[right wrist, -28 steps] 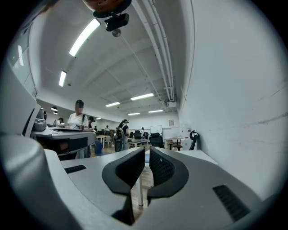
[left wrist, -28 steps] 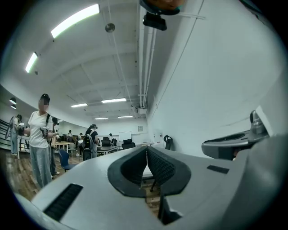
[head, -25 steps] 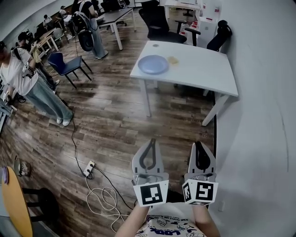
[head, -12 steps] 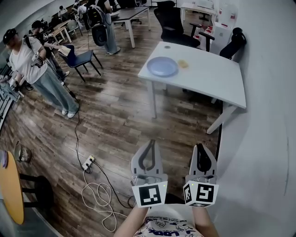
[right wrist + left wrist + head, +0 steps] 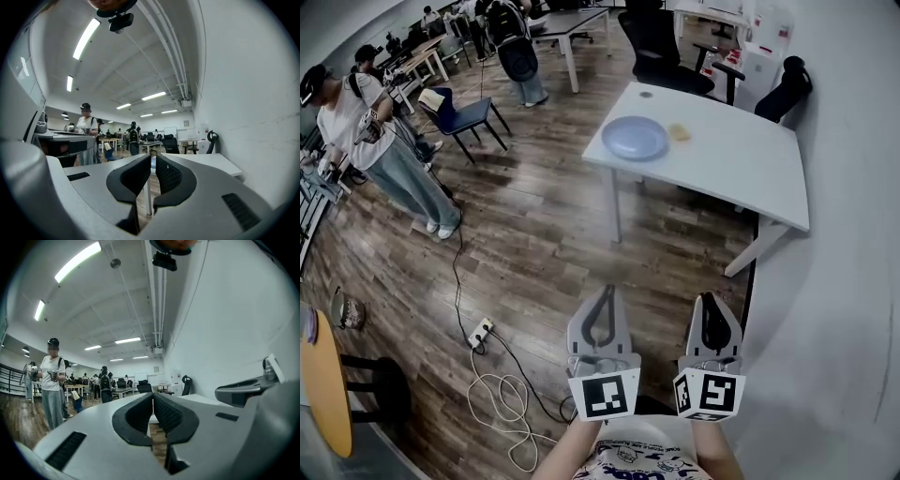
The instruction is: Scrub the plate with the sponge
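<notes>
A pale blue plate [image 5: 635,138] lies on the near left part of a white table [image 5: 741,164] far ahead of me. A small yellow sponge [image 5: 679,132] sits just to the right of the plate, apart from it. Both grippers are held low and close to my body, well short of the table. In the head view my left gripper [image 5: 605,294] is shut with nothing between its jaws, and my right gripper [image 5: 710,301] beside it is shut and empty too. In the left gripper view the left gripper [image 5: 153,397] points toward the table [image 5: 199,400]. The right gripper [image 5: 153,160] points toward it as well.
Wooden floor lies between me and the table. A white power strip [image 5: 481,334] and coiled cable [image 5: 511,403] lie on the floor at my left. A person [image 5: 370,141] stands far left near a blue chair [image 5: 459,117]. A black office chair [image 5: 661,47] stands behind the table; a white wall [image 5: 853,234] runs along the right.
The table with the plate and sponge has slid lower and to the right in the head view and looks slightly nearer. Both grippers stay shut in the same place.
</notes>
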`<state>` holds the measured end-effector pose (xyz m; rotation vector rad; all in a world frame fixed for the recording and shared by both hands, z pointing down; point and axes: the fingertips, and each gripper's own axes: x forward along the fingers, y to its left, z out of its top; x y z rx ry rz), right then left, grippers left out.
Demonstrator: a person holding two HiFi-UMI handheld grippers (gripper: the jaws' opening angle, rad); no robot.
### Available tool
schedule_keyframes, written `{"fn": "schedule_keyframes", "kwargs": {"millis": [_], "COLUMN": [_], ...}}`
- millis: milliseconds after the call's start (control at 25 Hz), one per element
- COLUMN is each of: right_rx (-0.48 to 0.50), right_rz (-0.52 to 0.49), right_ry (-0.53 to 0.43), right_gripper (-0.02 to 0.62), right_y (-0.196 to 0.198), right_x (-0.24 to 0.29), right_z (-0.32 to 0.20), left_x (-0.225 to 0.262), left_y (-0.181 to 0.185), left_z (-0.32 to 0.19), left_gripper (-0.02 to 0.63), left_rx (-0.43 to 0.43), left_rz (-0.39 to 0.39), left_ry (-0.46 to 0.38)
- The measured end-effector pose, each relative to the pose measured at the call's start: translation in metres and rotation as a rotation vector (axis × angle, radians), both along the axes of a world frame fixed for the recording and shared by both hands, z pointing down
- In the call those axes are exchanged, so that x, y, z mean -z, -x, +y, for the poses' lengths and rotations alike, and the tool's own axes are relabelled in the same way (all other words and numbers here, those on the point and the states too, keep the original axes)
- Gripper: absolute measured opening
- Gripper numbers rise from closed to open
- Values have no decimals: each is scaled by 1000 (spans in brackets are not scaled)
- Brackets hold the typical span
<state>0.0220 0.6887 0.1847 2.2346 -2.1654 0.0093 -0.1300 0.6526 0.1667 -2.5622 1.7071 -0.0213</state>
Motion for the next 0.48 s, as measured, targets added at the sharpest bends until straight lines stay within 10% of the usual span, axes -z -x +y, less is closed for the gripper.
{"fn": "schedule_keyframes", "kwargs": {"millis": [480], "right_rx": [-51], "right_rz": [20], "right_ry": [13], "right_gripper": [41], "right_y": [-5], "right_x": [6], "right_z": [-117], "left_x": [5], "left_y": [-10], "left_z": [-120], "left_gripper": [14], "left_rx": [-70], "left_rz": [1], "left_ry": [-2]}}
